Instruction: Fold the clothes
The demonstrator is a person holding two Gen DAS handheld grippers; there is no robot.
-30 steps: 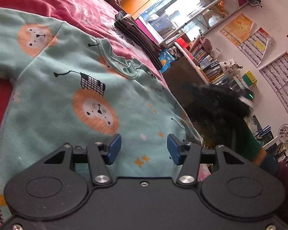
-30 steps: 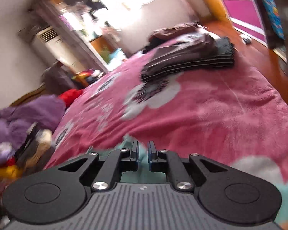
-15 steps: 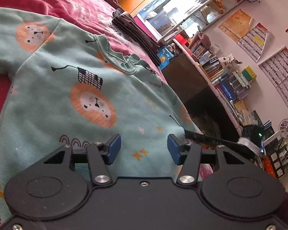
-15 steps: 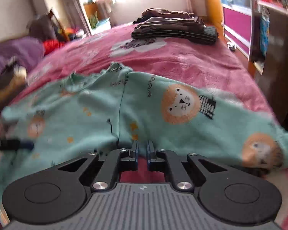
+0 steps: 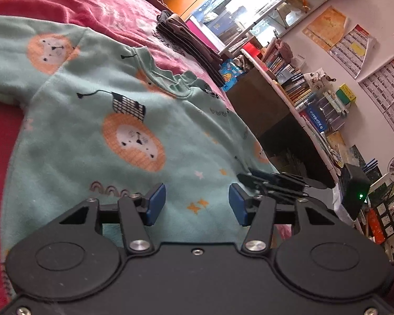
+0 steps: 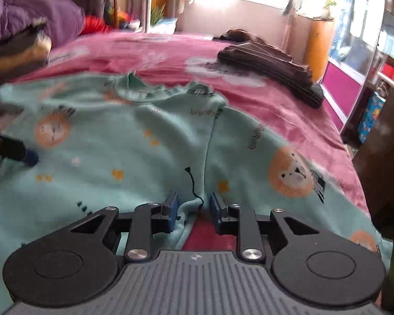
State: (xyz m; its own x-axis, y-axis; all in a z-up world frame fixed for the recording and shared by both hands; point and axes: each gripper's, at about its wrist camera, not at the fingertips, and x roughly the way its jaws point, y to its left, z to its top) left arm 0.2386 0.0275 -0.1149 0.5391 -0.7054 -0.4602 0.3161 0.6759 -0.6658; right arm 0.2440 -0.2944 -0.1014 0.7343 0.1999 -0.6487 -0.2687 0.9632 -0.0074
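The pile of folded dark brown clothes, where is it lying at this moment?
The pile of folded dark brown clothes lies on the pink fleece blanket, upper right in the right wrist view, beyond the mint green lion-print garment and near the bed's right edge.

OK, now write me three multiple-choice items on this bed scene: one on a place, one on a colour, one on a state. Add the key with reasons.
1. Where does the folded dark clothes pile lie?
A. On the pink blanket, beyond the garment's neckline
B. On the bookshelf
C. On top of the garment

2. What is the base colour of the lion-print garment?
A. Yellow
B. Mint green
C. Purple

3. How do the fingers of the left hand-held gripper stand?
A. Shut on the garment
B. Shut on nothing
C. Open above the garment

Key: 1 A, the pile rests on the pink blanket, apart from the collar. 2 B, mint cloth with orange lions. 3 C, a wide gap shows between the blue pads.
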